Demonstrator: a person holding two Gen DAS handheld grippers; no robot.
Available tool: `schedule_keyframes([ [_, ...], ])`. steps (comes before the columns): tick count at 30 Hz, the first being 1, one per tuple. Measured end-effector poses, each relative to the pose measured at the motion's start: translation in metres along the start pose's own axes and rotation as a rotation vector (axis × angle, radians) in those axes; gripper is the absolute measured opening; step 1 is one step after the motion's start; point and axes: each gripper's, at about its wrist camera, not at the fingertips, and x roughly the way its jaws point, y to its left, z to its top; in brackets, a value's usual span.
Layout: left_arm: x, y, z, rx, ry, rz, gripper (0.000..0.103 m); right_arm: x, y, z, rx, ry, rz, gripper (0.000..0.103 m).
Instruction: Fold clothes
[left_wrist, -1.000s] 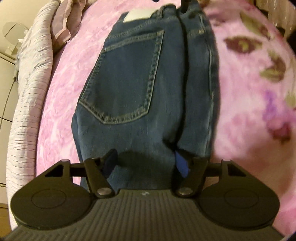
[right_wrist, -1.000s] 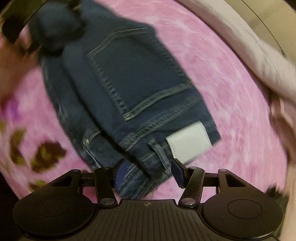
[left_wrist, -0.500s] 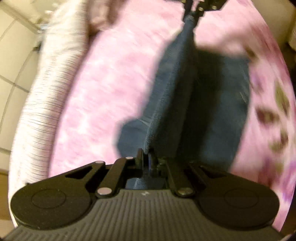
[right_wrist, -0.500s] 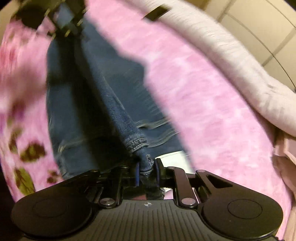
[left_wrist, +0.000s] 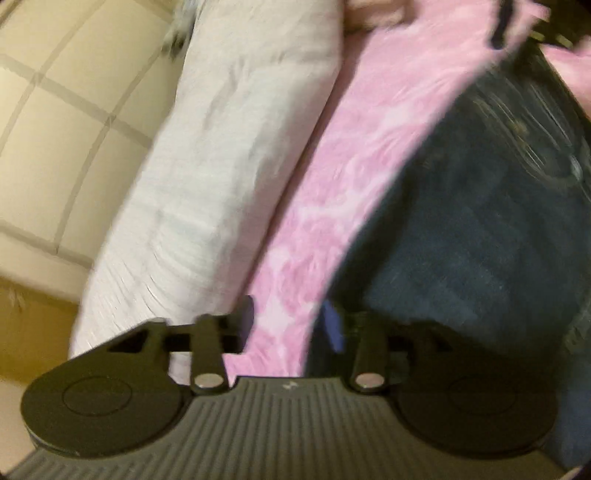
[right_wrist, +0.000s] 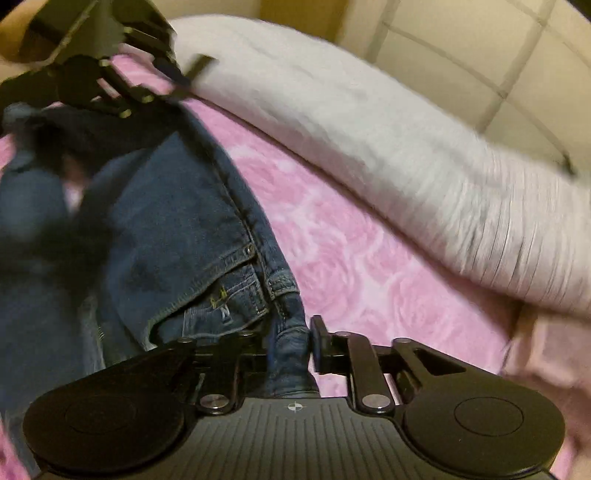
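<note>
Dark blue jeans (left_wrist: 480, 221) lie folded on the pink floral blanket (left_wrist: 369, 129). The side with the front pocket and rivet (right_wrist: 166, 221) faces up. My left gripper (left_wrist: 288, 321) is opening and holds nothing. Only blanket shows between its fingers, and the jeans' edge lies just beside the right finger (left_wrist: 332, 328). My right gripper (right_wrist: 293, 339) is also opening. The bunched waistband stands between its pads, loose against them. The left gripper (right_wrist: 110, 74) hovers blurred over the far end of the jeans in the right wrist view.
A pale grey ribbed quilt (left_wrist: 229, 166) (right_wrist: 406, 147) runs along the blanket's edge, with a cream tiled wall (left_wrist: 55, 129) behind it. A light pink garment (right_wrist: 546, 350) lies by the quilt at the right.
Both grippers shut on the jeans' ends, lifted them and swung them over toward the quilt. The back pocket and white label are now hidden. The left gripper has let go and the right has widened.
</note>
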Motion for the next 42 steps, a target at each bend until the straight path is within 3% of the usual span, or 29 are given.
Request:
schedule_keyframes([
  [2,0.008,0.003,-0.010,-0.076,0.002,-0.032,0.039,0.014,-0.005,-0.001,0.088,0.034,-0.039,0.033],
  [4,0.009,0.001,-0.024,-0.122,-0.002,-0.069,0.042,0.015,-0.004,-0.015,0.190,0.040,-0.027,0.048],
  [6,-0.001,-0.012,-0.045,-0.134,-0.005,-0.120,0.045,0.014,0.003,-0.038,0.302,0.067,0.007,0.054],
  [11,-0.031,-0.066,-0.092,-0.140,0.002,-0.329,0.046,-0.001,0.035,-0.110,0.701,0.157,0.163,0.055],
  [14,-0.051,-0.104,-0.104,-0.079,-0.025,-0.435,0.050,0.000,0.056,-0.136,0.806,0.188,0.217,0.056],
  [18,-0.061,-0.142,-0.105,-0.043,-0.051,-0.513,0.050,0.012,0.055,-0.150,0.904,0.127,0.237,0.056],
  [26,-0.058,-0.187,-0.081,-0.018,-0.077,-0.598,0.050,0.034,0.034,-0.159,1.129,-0.044,0.372,0.056],
  [28,-0.052,-0.194,-0.072,-0.008,-0.079,-0.615,0.050,0.037,0.031,-0.158,1.127,-0.068,0.412,0.051],
  [34,-0.037,-0.207,-0.057,-0.009,-0.061,-0.617,0.050,0.052,0.030,-0.148,1.054,-0.074,0.486,0.051],
  [35,-0.037,-0.208,-0.056,-0.010,-0.058,-0.616,0.051,0.058,0.030,-0.147,1.037,-0.055,0.484,0.047],
  [37,-0.036,-0.210,-0.054,-0.008,-0.051,-0.612,0.053,0.068,0.032,-0.144,1.000,-0.025,0.463,0.023],
  [39,-0.037,-0.212,-0.052,-0.006,-0.046,-0.609,0.053,0.070,0.031,-0.144,0.986,0.002,0.445,0.009],
  [42,-0.042,-0.216,-0.046,0.006,-0.042,-0.607,0.052,0.060,0.023,-0.142,0.968,0.024,0.446,0.005],
])
